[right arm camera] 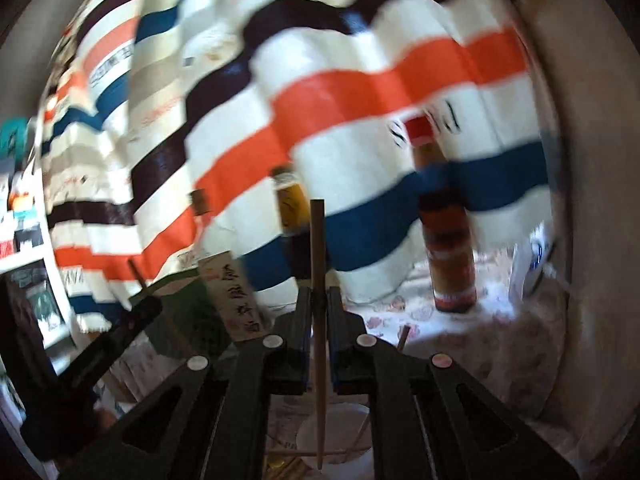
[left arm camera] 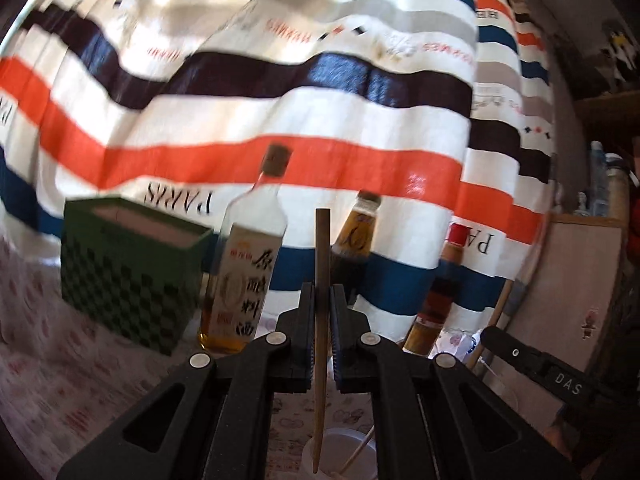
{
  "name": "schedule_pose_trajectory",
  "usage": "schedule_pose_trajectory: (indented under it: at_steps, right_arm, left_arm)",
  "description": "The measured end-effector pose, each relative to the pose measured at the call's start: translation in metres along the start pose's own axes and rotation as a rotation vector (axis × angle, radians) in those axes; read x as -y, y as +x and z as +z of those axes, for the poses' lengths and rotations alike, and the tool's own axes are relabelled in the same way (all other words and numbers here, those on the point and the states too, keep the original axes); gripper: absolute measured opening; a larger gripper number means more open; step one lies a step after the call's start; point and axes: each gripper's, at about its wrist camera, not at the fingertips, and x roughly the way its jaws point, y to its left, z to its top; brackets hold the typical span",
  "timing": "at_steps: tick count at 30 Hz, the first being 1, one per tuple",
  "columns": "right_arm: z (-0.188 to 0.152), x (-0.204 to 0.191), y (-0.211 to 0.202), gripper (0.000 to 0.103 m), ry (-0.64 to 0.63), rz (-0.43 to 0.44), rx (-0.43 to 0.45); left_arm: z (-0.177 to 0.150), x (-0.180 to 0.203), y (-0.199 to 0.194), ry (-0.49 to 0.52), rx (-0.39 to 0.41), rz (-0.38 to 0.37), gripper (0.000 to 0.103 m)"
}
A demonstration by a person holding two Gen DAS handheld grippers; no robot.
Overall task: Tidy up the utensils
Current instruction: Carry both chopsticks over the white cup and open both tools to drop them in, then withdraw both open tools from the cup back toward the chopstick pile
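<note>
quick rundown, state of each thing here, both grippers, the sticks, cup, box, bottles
left gripper: shut on a chopstick
left chopstick: held upright
right gripper: shut on a chopstick
right chopstick: held upright
white cup: upright, a pale stick inside
green box: open top
clear bottle: standing, capped

Both wrist views look level along their fingers, sharing the nearby striped curtain [left arm camera: 280, 120].

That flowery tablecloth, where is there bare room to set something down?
Left of the green checkered box the tablecloth lies bare. Another free patch sits right of the red-capped bottle, toward the wall. It is crowded around the clear bottle, the amber bottle and the white cup below the grippers.
</note>
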Motion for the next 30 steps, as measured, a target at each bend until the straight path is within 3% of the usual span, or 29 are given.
schedule_pose_trajectory:
  at_steps: [5, 9, 16, 22, 23, 24, 26, 30]
  right_arm:
    - [-0.01, 0.019, 0.013, 0.006, 0.049, -0.057, 0.032]
    - [-0.015, 0.021, 0.032, 0.006, 0.012, -0.071, -0.066]
    - [-0.025, 0.011, 0.056, 0.007, -0.052, -0.047, -0.236]
    - [-0.029, 0.009, 0.061, 0.012, -0.029, 0.022, -0.317]
    - [-0.029, 0.008, 0.061, 0.023, -0.024, 0.032, -0.321]
    - [-0.028, 0.008, 0.059, 0.032, -0.019, 0.036, -0.321]
    - [-0.026, 0.007, 0.055, 0.034, -0.024, 0.038, -0.306]
    - [-0.022, 0.0, 0.049, 0.037, -0.054, 0.04, -0.283]
  left_arm:
    - [-0.009, -0.024, 0.011, -0.123, 0.001, 0.01, 0.006]
    - [-0.016, -0.039, 0.02, -0.193, -0.029, -0.005, 0.006]
    - [-0.041, -0.047, 0.03, -0.21, -0.111, -0.03, 0.006]
    - [-0.056, -0.033, 0.029, -0.083, -0.176, -0.058, 0.006]
    - [-0.057, -0.03, 0.026, -0.059, -0.171, -0.053, 0.012]
    - [-0.056, -0.027, 0.023, -0.034, -0.166, -0.054, 0.025]
    - [-0.054, -0.022, 0.016, 0.007, -0.146, -0.044, 0.038]
    - [-0.044, -0.014, 0.003, 0.084, -0.13, -0.019, 0.049]
